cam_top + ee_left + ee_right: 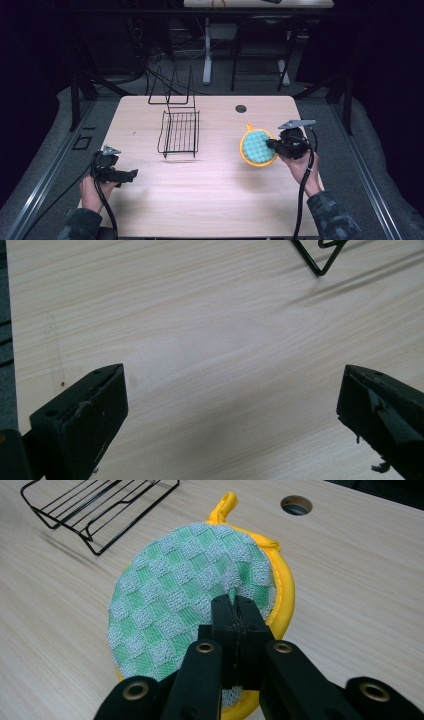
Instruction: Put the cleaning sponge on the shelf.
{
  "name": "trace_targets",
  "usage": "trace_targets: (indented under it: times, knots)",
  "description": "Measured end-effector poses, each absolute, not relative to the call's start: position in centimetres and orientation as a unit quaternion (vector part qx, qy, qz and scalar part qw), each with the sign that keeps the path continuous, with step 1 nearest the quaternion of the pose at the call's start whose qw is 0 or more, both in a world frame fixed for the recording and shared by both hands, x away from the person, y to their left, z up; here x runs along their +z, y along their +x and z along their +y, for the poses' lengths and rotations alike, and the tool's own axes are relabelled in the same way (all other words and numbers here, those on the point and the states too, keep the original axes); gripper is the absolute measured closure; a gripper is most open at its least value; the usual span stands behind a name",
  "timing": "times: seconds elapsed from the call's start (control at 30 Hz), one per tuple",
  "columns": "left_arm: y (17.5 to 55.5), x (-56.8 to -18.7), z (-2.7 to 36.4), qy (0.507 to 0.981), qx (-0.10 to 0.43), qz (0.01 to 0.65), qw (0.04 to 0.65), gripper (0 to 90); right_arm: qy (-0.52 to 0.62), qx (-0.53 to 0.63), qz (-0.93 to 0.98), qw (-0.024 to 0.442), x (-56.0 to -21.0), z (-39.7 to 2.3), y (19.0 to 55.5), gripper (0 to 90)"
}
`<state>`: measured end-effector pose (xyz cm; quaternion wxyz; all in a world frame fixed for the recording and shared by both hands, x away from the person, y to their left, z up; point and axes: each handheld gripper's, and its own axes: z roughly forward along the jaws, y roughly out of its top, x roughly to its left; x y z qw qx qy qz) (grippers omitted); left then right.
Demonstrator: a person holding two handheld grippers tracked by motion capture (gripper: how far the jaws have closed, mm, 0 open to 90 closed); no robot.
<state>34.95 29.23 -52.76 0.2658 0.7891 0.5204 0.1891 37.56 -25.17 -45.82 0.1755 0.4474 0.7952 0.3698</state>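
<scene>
Right hand-held gripper [235, 605] pinches the green-checked, yellow-rimmed potholder [190, 600]; left hand-held gripper [232, 405] hovers, jaws apart, over the worktop [200, 340].

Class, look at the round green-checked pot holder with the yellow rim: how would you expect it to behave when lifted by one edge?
The pot holder is probably floppy: its cloth puckers where the right gripper pinches it. It likely feels light, being thin fabric. The woven face looks grippy, unlikely to slip.

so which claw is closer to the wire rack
Left, though not by much. The left claw hangs open off the wire rack's near left corner; the right claw is farther right, shut on the green and yellow pot holder.
</scene>
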Motion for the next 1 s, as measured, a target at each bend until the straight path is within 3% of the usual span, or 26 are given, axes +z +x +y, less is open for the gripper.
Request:
trace_targets:
  times: [1.0]
  knots:
    - [35.0,-52.8,29.2,0.792,0.185,0.517,0.266,0.1,0.415,0.383,0.811,0.154,-46.0,-20.0,40.4,89.4]
